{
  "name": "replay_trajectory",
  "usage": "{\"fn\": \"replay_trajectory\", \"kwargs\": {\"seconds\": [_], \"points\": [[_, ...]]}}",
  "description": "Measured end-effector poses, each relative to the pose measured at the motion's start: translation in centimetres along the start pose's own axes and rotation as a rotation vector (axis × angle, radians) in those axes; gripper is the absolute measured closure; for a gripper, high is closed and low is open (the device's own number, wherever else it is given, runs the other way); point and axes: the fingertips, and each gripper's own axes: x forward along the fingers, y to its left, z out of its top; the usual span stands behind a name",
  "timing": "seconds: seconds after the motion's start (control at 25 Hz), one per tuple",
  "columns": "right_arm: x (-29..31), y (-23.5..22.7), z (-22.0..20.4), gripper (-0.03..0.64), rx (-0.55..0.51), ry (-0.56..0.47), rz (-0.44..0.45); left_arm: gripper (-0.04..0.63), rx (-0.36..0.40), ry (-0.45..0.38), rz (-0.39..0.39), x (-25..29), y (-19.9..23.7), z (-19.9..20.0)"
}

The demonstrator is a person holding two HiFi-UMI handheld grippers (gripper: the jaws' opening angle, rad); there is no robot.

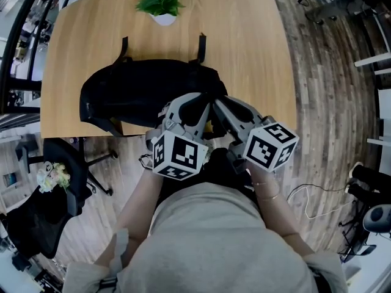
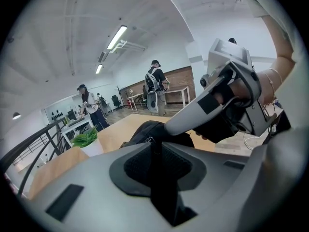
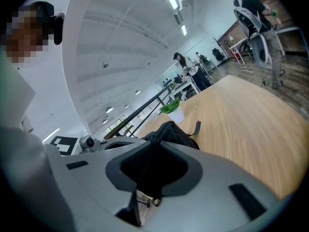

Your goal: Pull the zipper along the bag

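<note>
Head view shows the soft, floppy bag (image 1: 140, 93) lying at the near edge of the table (image 1: 244, 54), with the left gripper (image 2: 154, 150) and right gripper (image 3: 152, 152) both clenched on its fabric, which probably must be held taut beside the zipper.

Left gripper (image 1: 198, 102) and right gripper (image 1: 219, 104) converge, jaws clamped.

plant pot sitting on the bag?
No, the potted plant stands on the table beyond the black bag, with bare wood showing between them.
</note>
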Motion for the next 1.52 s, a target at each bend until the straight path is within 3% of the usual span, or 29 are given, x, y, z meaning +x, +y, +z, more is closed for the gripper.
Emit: {"fn": "replay_trajectory", "kwargs": {"seconds": [0.6,1.08,1.52], "points": [[-0.4,0.0,-0.4,0.545,-0.038,0.01,-0.015,0.577,-0.216,0.016,0.057,-1.1,0.7,-1.1],[-0.5,0.2,-0.4,0.535,-0.05,0.018,-0.012,0.574,-0.285,0.007,0.11,-0.6,0.8,-0.5],[-0.8,-0.1,-0.2,0.541,-0.097,0.007,-0.027,0.578,-0.271,0.033,0.113,-1.3,1.1,-0.4]]}}
